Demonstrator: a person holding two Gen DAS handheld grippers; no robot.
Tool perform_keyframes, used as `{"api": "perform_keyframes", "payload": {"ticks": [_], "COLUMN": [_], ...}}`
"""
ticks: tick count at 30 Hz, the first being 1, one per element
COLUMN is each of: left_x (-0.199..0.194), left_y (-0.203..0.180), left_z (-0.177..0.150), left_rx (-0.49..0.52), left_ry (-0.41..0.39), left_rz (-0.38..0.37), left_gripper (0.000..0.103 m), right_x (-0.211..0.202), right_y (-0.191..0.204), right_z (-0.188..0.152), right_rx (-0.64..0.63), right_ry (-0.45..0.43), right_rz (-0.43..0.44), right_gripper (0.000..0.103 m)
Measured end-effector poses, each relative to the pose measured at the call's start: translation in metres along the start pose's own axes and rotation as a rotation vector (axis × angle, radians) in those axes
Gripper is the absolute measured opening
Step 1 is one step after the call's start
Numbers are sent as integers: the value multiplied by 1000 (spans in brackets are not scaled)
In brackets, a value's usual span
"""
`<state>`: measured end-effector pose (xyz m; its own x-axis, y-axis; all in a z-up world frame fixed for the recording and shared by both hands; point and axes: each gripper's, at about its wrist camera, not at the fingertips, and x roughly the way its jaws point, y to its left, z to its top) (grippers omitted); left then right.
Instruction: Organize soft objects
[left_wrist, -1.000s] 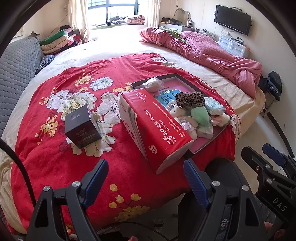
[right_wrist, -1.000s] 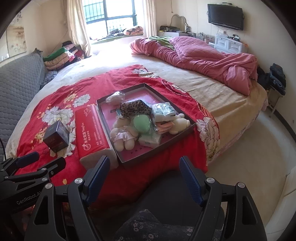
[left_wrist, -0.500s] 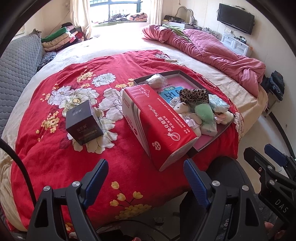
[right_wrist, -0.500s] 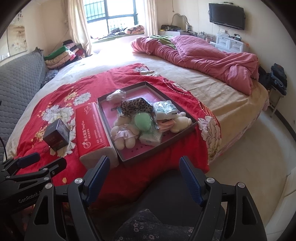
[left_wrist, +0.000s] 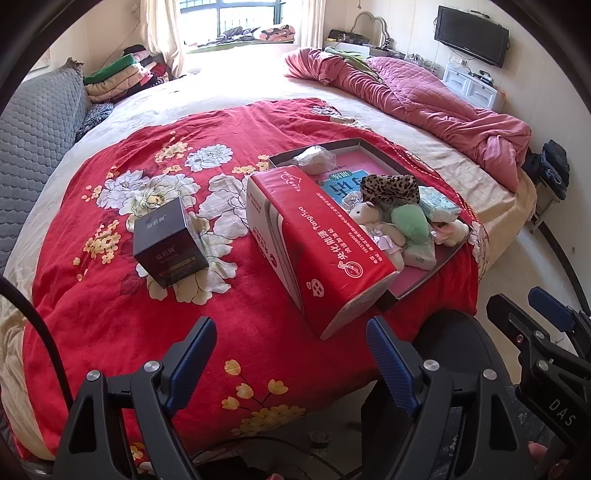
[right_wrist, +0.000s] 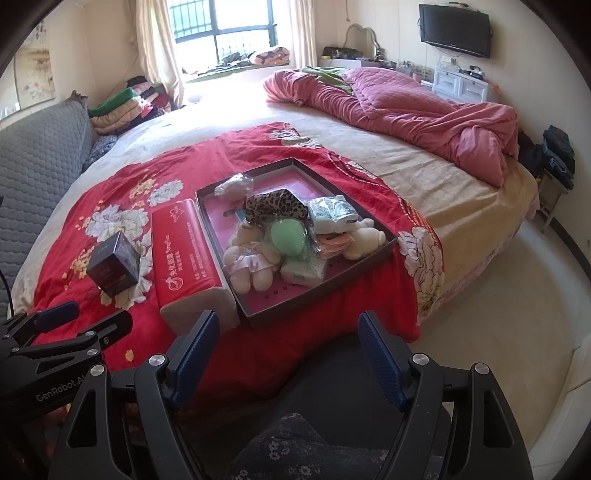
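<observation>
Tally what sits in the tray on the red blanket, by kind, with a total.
Cream plush toys: 2
Green plush: 1
Leopard-print pouch: 1
Wrapped soft packs: 4
Total: 8, counted in the tray; anything buried underneath is not visible.

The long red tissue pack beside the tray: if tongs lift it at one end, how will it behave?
The red tissue pack looks soft-wrapped, so it would probably sag from an end grip. Its glossy film may slip between the pads. It lies flat against the tray, so rolling seems unlikely.
</observation>
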<state>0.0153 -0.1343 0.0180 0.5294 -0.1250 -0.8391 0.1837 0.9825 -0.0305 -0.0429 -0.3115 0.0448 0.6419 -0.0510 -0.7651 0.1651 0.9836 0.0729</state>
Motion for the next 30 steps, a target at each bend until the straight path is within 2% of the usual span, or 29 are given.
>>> {"api": "perform_keyframes", "payload": {"ticks": [30], "left_x": [3], "left_y": [0], "left_z": [-3], "left_rx": [13], "left_ry": [-2], "left_rz": [1], "left_gripper": [83], "right_x": [1], "right_y": [3], "right_z": [-1], "right_rx": [-5], "right_ry": [0], "right_rz": [7], "right_gripper": [78]}}
